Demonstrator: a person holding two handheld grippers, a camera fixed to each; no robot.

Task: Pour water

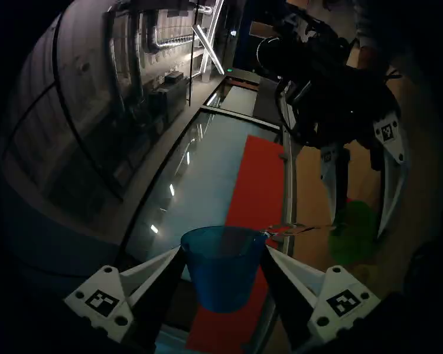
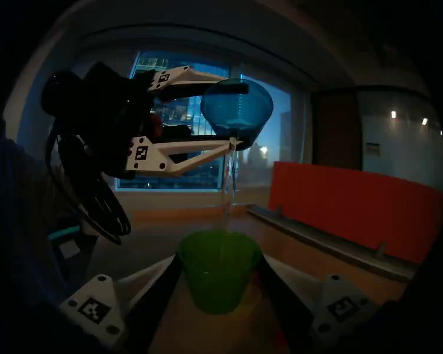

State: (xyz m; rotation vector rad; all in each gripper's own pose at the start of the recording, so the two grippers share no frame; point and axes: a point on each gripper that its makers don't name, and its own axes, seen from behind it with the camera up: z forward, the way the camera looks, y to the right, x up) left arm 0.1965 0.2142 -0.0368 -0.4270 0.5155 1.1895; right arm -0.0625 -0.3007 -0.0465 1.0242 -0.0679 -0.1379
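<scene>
Blue cup (image 2: 236, 109), tipped sideways in the pinching jaws of the higher left gripper (image 1: 222, 252), spills water (image 2: 227, 189) (a thin stream) into the upright green cup (image 2: 220, 277) pinched by the right gripper (image 2: 220, 259).

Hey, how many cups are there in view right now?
2. A blue cup, tipped and pouring, clamped in the left gripper; a green cup, upright below it, held in the right gripper. I see no others.

The brown wooden worktop (image 2: 280, 233) ends at a grey rail (image 2: 339, 245) backed by a red panel (image 2: 363, 206); green cup (image 2: 218, 277) contact with it is indeterminate.
</scene>
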